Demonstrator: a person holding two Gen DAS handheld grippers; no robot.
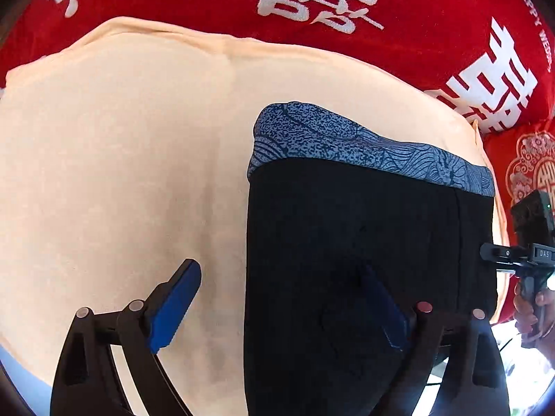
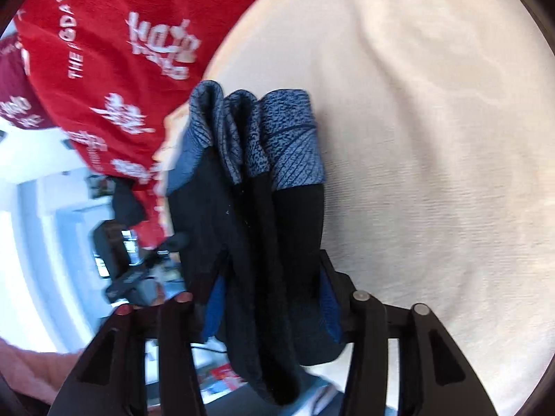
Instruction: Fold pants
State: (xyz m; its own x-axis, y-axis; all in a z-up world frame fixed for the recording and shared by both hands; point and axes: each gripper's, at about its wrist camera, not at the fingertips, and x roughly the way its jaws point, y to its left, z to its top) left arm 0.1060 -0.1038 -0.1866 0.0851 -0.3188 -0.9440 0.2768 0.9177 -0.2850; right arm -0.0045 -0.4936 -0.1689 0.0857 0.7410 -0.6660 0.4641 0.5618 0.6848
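Observation:
Black pants (image 1: 364,235) with a blue patterned waistband (image 1: 347,145) lie on a cream cloth (image 1: 121,156). My left gripper (image 1: 281,301) hovers open and wide over their left edge. One of its fingers is over the cloth, the other over the black fabric, and nothing is held. At the pants' right edge a hand (image 1: 530,305) holds my right gripper (image 1: 496,254). In the right wrist view the pants (image 2: 263,225) are bunched into folds, waistband (image 2: 277,138) away from me. My right gripper (image 2: 272,298) is shut on that bundle, which fills the gap between the blue pads (image 2: 329,308).
A red blanket (image 1: 208,7) with white characters lies beyond the cream cloth (image 2: 433,138), with a red patterned cushion (image 1: 527,159) at the right. Past the cloth's near edge the surface drops off to a bright, blurred room (image 2: 41,215).

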